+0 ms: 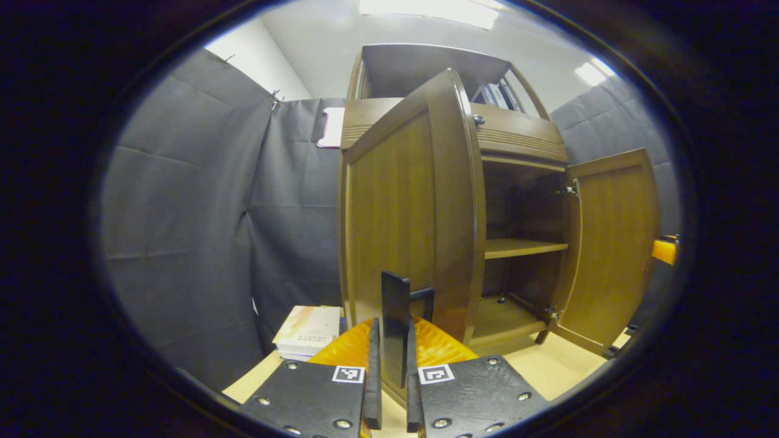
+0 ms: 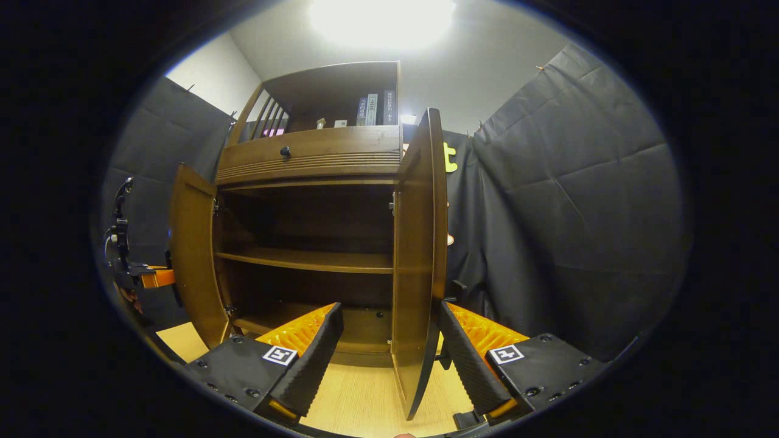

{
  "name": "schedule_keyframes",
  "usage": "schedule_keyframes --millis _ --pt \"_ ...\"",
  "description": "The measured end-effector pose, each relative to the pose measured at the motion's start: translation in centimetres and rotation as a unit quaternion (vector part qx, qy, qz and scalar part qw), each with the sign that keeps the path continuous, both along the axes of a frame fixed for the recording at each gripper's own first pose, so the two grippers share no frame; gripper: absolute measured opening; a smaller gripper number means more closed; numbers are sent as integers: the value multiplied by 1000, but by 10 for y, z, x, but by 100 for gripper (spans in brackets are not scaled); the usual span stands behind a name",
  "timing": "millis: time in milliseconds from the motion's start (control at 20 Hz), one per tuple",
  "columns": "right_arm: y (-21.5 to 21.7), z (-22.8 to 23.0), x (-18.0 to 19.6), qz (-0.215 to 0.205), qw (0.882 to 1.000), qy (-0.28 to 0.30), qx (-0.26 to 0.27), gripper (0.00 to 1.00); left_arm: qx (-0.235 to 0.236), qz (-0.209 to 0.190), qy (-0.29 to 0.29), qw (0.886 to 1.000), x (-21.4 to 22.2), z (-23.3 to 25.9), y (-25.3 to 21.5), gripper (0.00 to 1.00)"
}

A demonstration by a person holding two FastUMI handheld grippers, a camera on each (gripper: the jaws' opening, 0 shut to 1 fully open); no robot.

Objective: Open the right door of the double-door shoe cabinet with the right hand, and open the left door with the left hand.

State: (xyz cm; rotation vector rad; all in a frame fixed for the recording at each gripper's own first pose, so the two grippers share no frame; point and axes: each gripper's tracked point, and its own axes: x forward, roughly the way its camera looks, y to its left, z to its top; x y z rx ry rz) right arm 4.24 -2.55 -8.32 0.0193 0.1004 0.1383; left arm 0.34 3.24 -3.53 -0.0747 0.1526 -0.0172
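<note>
Both doors are standing open now. The left gripper (image 1: pixel 394 389) is pinching the left door's (image 1: pixel 401 207) handle (image 1: pixel 395 322) between nearly closed fingers; the right gripper (image 2: pixel 389 359) is spreading wide around the right door's (image 2: pixel 419 255) edge, not touching it. These look like stiff, light wooden panels swinging on hinges; the handle is the surest hold.

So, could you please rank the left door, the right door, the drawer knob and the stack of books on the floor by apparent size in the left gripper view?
1. Left door, though it is nearest the camera.
2. Right door.
3. Stack of books.
4. Drawer knob.
</note>
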Motion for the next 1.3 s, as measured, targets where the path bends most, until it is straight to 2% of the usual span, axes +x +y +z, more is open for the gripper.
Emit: schedule_keyframes --millis 100,200,500,550,600,650,750,800,850,900,950,1100,1150,1200,1300 --pt "1 1 -1 -2 1000 0 -6 100 1 9 0 1000 0 0 5 20" --pt "5 -1 -6 1 1000 1 -9 99 3 17 -1 1000 0 0 11 15" --pt "19 2 -10 8 1000 3 -14 99 12 50 -6 999 0 1 33 18" --pt "23 3 -10 10 1000 3 -14 94 13 56 -6 998 -1 0 34 19" --pt "27 3 -10 12 1000 3 -14 99 14 63 -4 998 -2 0 37 17" --pt "32 4 -10 15 1000 2 -13 99 16 67 -2 998 -4 -1 40 14" --pt "42 3 -8 21 1000 3 -12 99 19 75 0 997 -6 -3 46 16" --pt "48 4 -5 24 1000 4 -11 94 20 76 0 997 -7 -2 48 14" --pt "53 6 -4 27 1000 5 -11 94 21 78 0 997 -8 -3 51 14" --pt "58 7 -2 29 1000 4 -10 94 21 82 0 996 -8 -2 53 19" --pt "62 8 -2 31 999 5 -10 99 22 88 0 996 -10 -3 55 18" --pt "70 10 -3 34 999 2 -6 99 27 113 -1 993 -13 -2 67 14" --pt "72 11 -3 35 999 2 -5 94 27 118 -3 993 -14 -1 68 16" --pt "73 12 -3 36 999 1 -5 99 24 117 -4 993 -14 0 67 17" --pt "73 16 -4 36 999 -1 -4 99 28 121 -9 992 -18 4 67 18"
